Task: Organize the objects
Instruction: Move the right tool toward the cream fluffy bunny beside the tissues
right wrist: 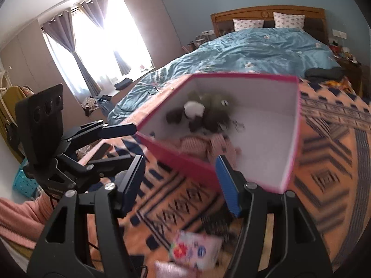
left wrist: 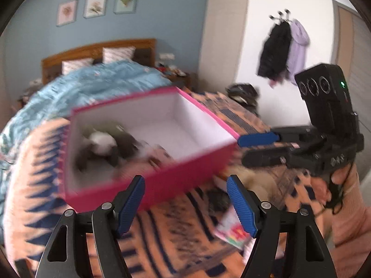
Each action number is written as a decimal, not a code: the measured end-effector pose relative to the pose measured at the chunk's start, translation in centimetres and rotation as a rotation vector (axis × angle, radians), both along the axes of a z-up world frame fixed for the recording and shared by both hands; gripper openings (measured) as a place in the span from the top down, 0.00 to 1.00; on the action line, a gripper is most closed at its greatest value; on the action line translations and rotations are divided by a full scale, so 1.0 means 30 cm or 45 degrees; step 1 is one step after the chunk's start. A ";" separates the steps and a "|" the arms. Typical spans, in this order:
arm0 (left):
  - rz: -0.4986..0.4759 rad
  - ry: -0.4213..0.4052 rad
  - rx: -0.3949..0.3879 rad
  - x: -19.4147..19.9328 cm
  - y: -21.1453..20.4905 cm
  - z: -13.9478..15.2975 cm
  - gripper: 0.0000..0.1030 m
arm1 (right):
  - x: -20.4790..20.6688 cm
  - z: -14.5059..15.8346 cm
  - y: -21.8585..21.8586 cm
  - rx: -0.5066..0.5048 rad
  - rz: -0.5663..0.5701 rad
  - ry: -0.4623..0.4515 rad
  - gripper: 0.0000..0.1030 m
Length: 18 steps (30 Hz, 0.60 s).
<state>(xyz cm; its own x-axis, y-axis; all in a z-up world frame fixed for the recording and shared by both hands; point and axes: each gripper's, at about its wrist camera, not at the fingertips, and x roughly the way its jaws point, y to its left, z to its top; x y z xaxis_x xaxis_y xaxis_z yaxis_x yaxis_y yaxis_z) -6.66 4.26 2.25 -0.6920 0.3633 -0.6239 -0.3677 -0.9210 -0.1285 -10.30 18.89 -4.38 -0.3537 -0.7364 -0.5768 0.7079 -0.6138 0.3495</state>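
Note:
A pink box (left wrist: pixel 148 180) with a white inside lies on an orange patterned blanket (left wrist: pixel 176 238) on the bed. It holds a black-and-white plush toy (left wrist: pixel 104 146) and a pink knitted item (right wrist: pixel 208 146). The box also shows in the right wrist view (right wrist: pixel 185 162). My left gripper (left wrist: pixel 185 197) is open, just in front of the box's near wall. My right gripper (right wrist: pixel 180 180) is open, with its right finger over the box's near edge. The right gripper also shows in the left wrist view (left wrist: pixel 257 147), at the box's right corner. A small floral packet (right wrist: pixel 197 250) lies on the blanket below the grippers.
A blue duvet (right wrist: pixel 255 48) covers the far part of the bed, with pillows and a wooden headboard (right wrist: pixel 266 14) behind. Dark items (left wrist: pixel 218 199) lie on the blanket near the packet. Coats (left wrist: pixel 283 48) hang on the wall. A teal basket (right wrist: pixel 23 183) stands on the floor.

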 end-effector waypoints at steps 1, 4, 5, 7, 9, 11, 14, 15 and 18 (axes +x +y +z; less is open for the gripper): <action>-0.026 -0.025 0.015 0.010 0.017 -0.022 0.28 | 0.018 -0.018 0.023 0.015 -0.024 -0.003 0.37; -0.100 -0.104 0.041 0.037 0.074 -0.096 0.28 | 0.055 -0.091 0.105 0.042 -0.114 -0.056 0.37; -0.116 -0.122 0.044 0.042 0.089 -0.112 0.28 | 0.061 -0.111 0.125 0.040 -0.138 -0.077 0.37; -0.154 -0.159 0.046 0.051 0.129 -0.147 0.28 | 0.073 -0.155 0.181 0.038 -0.199 -0.115 0.37; -0.164 -0.178 0.047 0.051 0.152 -0.170 0.28 | 0.072 -0.187 0.235 0.051 -0.282 -0.142 0.37; -0.177 -0.207 0.061 0.051 0.173 -0.193 0.28 | 0.063 -0.216 0.290 0.081 -0.374 -0.157 0.37; -0.184 -0.236 0.065 0.057 0.204 -0.223 0.28 | 0.040 -0.240 0.353 0.092 -0.446 -0.181 0.37; -0.183 -0.243 0.059 0.057 0.214 -0.231 0.28 | 0.032 -0.251 0.364 0.089 -0.455 -0.199 0.37; -0.176 -0.261 0.043 0.043 0.227 -0.248 0.28 | 0.016 -0.291 0.381 0.074 -0.445 -0.254 0.37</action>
